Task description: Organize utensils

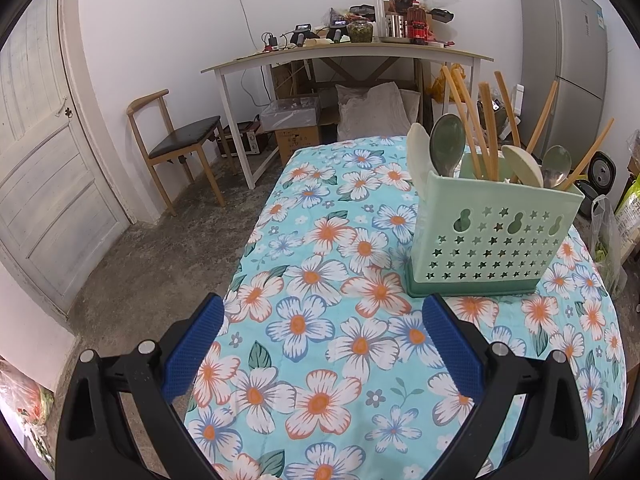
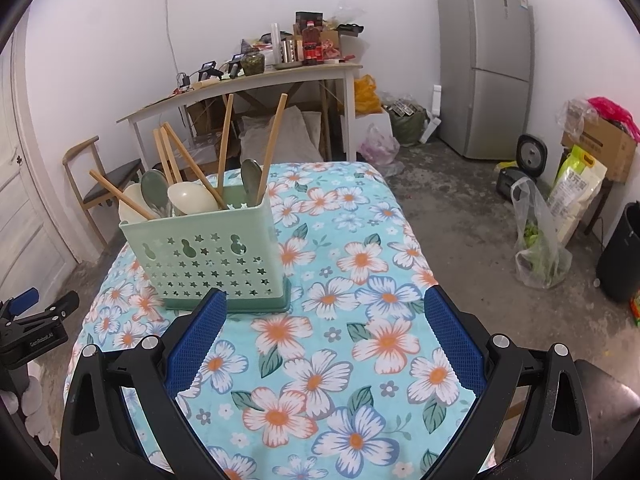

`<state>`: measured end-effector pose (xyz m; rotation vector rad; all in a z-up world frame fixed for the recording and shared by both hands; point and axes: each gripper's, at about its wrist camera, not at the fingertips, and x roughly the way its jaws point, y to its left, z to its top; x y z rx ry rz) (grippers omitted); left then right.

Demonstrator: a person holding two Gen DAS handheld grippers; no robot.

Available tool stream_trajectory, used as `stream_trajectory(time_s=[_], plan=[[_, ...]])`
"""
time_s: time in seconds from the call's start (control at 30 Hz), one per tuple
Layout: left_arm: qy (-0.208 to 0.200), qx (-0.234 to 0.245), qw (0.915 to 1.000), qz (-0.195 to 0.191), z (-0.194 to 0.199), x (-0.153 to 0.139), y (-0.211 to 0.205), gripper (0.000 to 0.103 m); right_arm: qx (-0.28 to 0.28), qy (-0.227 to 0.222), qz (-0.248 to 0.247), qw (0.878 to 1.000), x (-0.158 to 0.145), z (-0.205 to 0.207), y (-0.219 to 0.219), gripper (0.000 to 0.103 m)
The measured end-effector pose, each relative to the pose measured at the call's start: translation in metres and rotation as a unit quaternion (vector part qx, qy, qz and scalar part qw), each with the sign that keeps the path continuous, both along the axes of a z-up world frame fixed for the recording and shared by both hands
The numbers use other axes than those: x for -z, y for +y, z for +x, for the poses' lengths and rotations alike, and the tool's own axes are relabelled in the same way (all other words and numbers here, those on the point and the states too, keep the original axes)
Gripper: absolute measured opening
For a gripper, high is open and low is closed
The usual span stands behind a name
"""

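A pale green perforated utensil holder [image 1: 490, 242] [image 2: 206, 254] stands upright on the floral tablecloth [image 1: 328, 320] [image 2: 340, 280]. Several wooden chopsticks [image 1: 472, 128] [image 2: 276, 140] and green and cream spoons [image 1: 446, 144] [image 2: 192, 198] stick out of it. My left gripper [image 1: 324, 316] hovers open over the cloth, with the holder ahead and to its right. My right gripper [image 2: 326, 312] is open too, empty, with the holder just ahead of its left finger. The left gripper's body [image 2: 34, 324] shows at the left edge of the right wrist view.
Beyond the table stand a wooden chair [image 1: 176, 144], a cluttered white desk [image 1: 344, 56] [image 2: 240, 88] and a grey fridge [image 2: 486, 64]. Bags, a box and a black bin [image 2: 622, 252] sit on the concrete floor to the right. A white door [image 1: 44, 160] is at the left.
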<state>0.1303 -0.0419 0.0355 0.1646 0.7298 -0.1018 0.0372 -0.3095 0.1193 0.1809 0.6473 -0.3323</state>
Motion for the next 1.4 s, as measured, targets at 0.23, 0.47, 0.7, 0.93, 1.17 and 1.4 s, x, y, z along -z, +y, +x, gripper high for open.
stream_trajectory(time_s=[0.23, 0.47, 0.7, 0.93, 1.17, 1.4], plan=[[0.000, 0.000, 1.0000, 0.000, -0.0001, -0.0001, -0.0001, 0.097, -0.001, 0.000, 0.000, 1.000, 0.0010, 0.0003, 0.0018, 0.095], [0.000, 0.001, 1.0000, 0.001, -0.0005, 0.0004, -0.0001, 0.097, -0.001, 0.001, 0.001, 1.000, 0.0006, 0.0002, 0.0023, 0.095], [0.000, 0.000, 1.0000, 0.000, -0.0005, 0.0007, 0.0001, 0.097, -0.003, 0.001, 0.001, 1.000, 0.0014, 0.0003, 0.0030, 0.095], [0.000, 0.001, 1.0000, 0.001, -0.0003, 0.0007, -0.0004, 0.097, -0.004, 0.001, 0.002, 1.000, 0.0017, 0.0000, 0.0038, 0.095], [0.000, 0.001, 1.0000, 0.001, -0.0002, 0.0006, -0.0008, 0.097, -0.004, 0.001, 0.003, 1.000, 0.0016, -0.0004, 0.0036, 0.095], [0.000, 0.001, 1.0000, 0.001, -0.0003, 0.0003, -0.0008, 0.097, -0.006, 0.001, 0.003, 1.000, 0.0026, 0.0007, 0.0039, 0.095]])
